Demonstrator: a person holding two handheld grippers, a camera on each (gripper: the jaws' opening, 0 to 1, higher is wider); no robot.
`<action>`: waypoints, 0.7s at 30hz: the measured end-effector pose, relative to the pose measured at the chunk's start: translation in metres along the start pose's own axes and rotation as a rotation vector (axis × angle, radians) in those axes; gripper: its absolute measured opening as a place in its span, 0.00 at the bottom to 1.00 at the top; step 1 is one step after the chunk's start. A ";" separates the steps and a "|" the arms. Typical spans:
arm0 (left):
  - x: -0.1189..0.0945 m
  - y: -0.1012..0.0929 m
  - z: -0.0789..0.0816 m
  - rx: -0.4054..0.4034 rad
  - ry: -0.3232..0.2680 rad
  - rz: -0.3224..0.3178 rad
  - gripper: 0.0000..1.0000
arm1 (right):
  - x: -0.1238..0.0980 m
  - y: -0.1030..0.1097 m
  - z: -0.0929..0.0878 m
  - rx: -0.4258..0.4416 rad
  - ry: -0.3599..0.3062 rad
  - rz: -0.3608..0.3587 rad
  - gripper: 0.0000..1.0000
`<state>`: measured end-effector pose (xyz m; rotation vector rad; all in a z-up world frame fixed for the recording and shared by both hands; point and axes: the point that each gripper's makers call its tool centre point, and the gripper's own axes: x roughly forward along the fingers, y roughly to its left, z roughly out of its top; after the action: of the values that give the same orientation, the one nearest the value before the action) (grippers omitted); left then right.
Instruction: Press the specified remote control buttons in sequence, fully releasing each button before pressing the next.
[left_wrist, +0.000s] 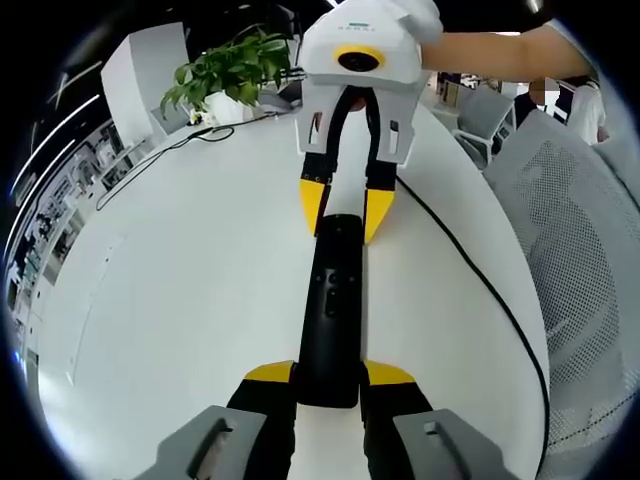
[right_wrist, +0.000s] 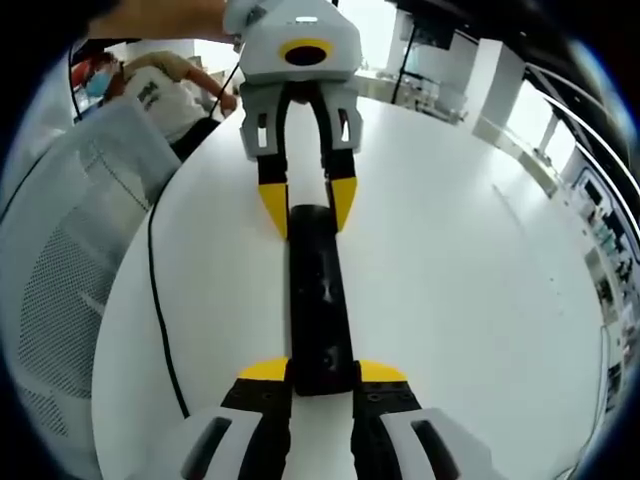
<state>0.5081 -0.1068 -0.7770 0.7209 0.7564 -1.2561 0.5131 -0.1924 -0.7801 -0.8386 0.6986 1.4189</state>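
A long black remote control (left_wrist: 331, 300) lies lengthwise on the white table (left_wrist: 170, 290), buttons facing up. My left gripper (left_wrist: 330, 374) is shut on its near end, the yellow-tipped jaws pressed against both sides. From the far side, my right gripper (left_wrist: 346, 208) clamps the other end. In the right gripper view the same remote control (right_wrist: 320, 300) runs away from my right gripper (right_wrist: 322, 372), which is shut on it. My left gripper (right_wrist: 308, 208) holds the opposite end there.
A black cable (left_wrist: 480, 280) snakes along the table's edge, also seen as the cable (right_wrist: 158, 330). A potted plant (left_wrist: 230, 70) stands at the back. A grey mesh chair (left_wrist: 590, 260) sits beside the table. A person's arm (left_wrist: 500, 50) reaches in.
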 end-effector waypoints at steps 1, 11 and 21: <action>0.000 0.000 0.000 -0.001 0.002 0.000 0.23 | 0.000 0.000 0.000 0.000 0.000 0.000 0.19; 0.000 0.000 0.001 0.006 0.005 0.004 0.23 | -0.002 0.000 0.001 0.000 -0.005 -0.007 0.19; -0.012 0.020 0.013 0.047 -0.016 0.050 0.23 | -0.012 -0.018 0.007 -0.002 -0.030 -0.061 0.19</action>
<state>0.5275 -0.1075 -0.7583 0.7627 0.6938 -1.2361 0.5302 -0.1925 -0.7646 -0.8314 0.6438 1.3754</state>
